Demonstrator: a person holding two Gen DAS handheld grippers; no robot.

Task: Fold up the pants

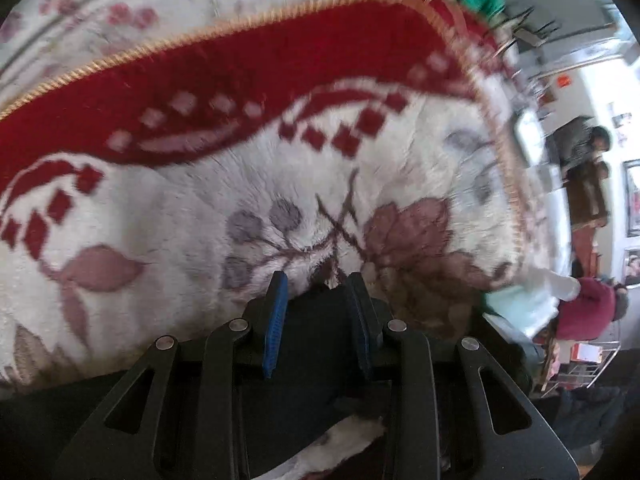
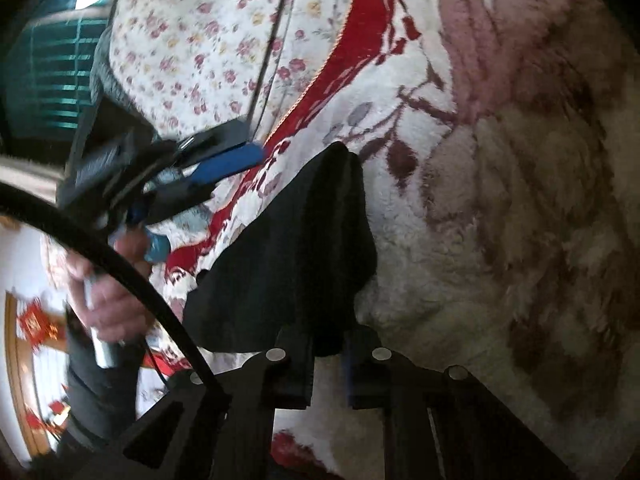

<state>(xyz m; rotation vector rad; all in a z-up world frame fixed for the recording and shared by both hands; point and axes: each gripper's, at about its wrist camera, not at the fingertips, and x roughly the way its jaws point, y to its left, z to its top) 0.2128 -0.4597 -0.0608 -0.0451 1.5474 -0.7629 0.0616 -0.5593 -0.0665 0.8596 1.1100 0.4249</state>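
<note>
Plush fleece blanket (image 1: 224, 196), white pile with a deep red band, grey-mauve leaf and berry motifs and a gold corded edge, covers nearly the whole work surface; beyond its edge lies a thinner floral sheet (image 2: 192, 40) with small pink and yellow blossoms. Pants (image 2: 292, 248) are black, matte, finely ribbed or woven (hard to tell through the blur), and drape off the right gripper (image 2: 326, 364) in a limp peaked fold over the blanket. Right jaws stand narrow, pinched on a bunch of that black cloth at the near end. Left gripper (image 1: 318, 284) has its blue-padded fingers (image 1: 276, 320) set fairly narrow with dark fabric lying between and beneath them, reaching up to the tips; whether the pads truly clamp it I cannot tell. Right wrist view shows the same left gripper off to the side, apart from the hanging fold, with the person's hand on its handle. Judgement on handling: light, soft, no stiffness, so it will sag and crease wherever unsupported; the fleece pile likely drags on it, so lifting beats sliding. Best hold is probably at a hemmed edge or waistband corner, one corner per gripper, keeping the span taut (a mid-panel pinch would just bunch it). Not slippery, not fragile.
</note>
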